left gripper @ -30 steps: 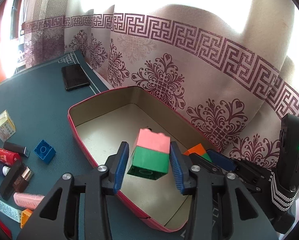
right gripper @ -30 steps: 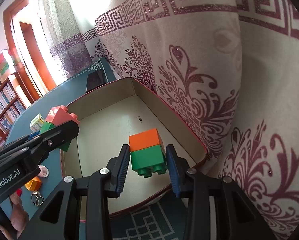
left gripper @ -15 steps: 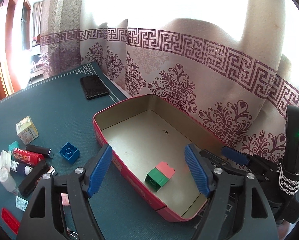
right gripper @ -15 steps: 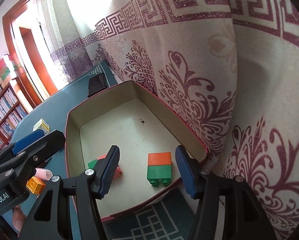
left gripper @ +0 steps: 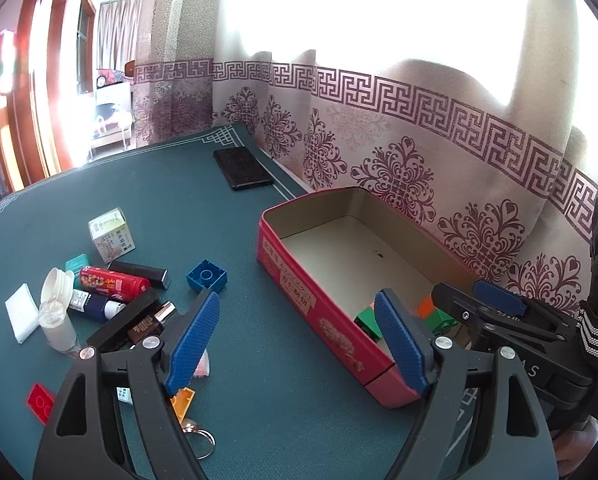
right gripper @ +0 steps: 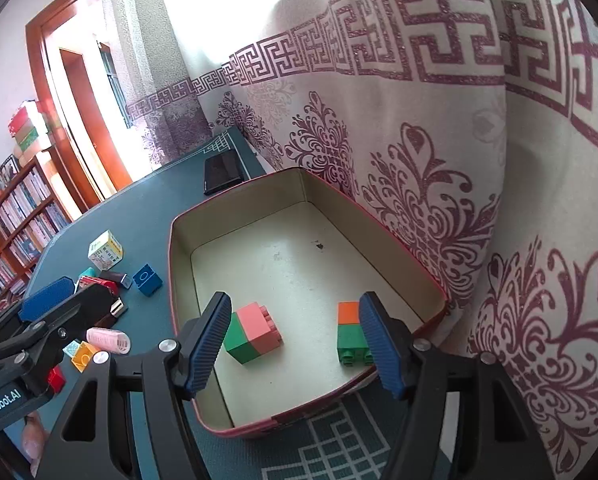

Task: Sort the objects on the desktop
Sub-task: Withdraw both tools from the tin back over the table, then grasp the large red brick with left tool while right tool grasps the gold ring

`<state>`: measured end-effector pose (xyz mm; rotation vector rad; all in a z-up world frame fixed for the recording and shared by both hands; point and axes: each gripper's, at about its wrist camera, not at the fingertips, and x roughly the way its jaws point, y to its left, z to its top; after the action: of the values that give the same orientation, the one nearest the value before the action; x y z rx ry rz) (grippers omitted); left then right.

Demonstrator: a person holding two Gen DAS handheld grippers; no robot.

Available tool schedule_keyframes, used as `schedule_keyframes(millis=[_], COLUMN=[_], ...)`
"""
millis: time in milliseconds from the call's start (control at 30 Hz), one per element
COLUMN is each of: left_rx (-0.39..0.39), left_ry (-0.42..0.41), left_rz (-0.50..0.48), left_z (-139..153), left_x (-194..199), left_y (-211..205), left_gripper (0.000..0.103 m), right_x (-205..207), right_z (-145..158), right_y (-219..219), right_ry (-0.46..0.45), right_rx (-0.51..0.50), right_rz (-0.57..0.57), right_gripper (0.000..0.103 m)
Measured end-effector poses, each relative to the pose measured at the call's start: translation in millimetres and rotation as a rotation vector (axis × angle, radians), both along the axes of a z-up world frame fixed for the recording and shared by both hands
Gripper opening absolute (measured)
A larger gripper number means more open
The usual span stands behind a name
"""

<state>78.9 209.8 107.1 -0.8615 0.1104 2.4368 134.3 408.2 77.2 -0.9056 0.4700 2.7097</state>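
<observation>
While the green table [left gripper: 147, 184] is stretching out under everything, the red tin box [right gripper: 179, 264] is sitting against the patterned curtain [right gripper: 439, 200], and it is already carrying two block pairs. The pink-and-green pair [right gripper: 253, 332] is lying on its side on the box floor, and the orange-and-green pair [right gripper: 351, 334] is lying near the curtain-side wall, the two well apart.

The left gripper [left gripper: 299, 340] is hanging over the table beside the box, jaws spreading wider with nothing between them. The right gripper [right gripper: 295, 340] is hovering above the near end of the box, jaws opening too and empty, both pairs lying below them on the floor.

Out on the table the unsorted pile is waiting: a small carton [left gripper: 111, 234], a red tube [left gripper: 113, 282], a blue block [left gripper: 206, 276], a yellow block [right gripper: 82, 354], a pink roller [right gripper: 109, 340], a key ring [left gripper: 199, 440].

The risks, as I am judging them: that pile is lying packed tight, so a wide jaw coming down could be nudging neighbours or pinching two things at once. The round tubes are looking likely to roll. And the two grippers are working close together by the box, so they could be clipping each other or its rim.
</observation>
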Motion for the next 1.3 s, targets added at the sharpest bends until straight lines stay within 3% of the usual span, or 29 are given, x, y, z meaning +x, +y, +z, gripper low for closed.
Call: schedule_keyframes(millis=[300,567,800,1300], left_rx=[-0.019,-0.043,-0.027,-0.057], left_ry=[-0.021,-0.043,-0.131,-0.252], left_rz=[0.140,0.332,0.474,0.571], left_z=[-11,-26,-52,-84], left_x=[-3,-8,-22,-44], left_y=[-60,-136,-189,-205], left_gripper=[0.083,0.083,0.083,0.083], right_x=[0,-5,-14,-19], right_z=[7,2,-14,-34], right_y=[-43,-87,-115,-138], right_ry=[0.021,0.009,-0.039,-0.098], right_rx=[0.011,0.010,0.002,-0.022], right_rz=[0.091,0.191,0.267,0.347], right_gripper=[0.075,0.078,0.078,0.078])
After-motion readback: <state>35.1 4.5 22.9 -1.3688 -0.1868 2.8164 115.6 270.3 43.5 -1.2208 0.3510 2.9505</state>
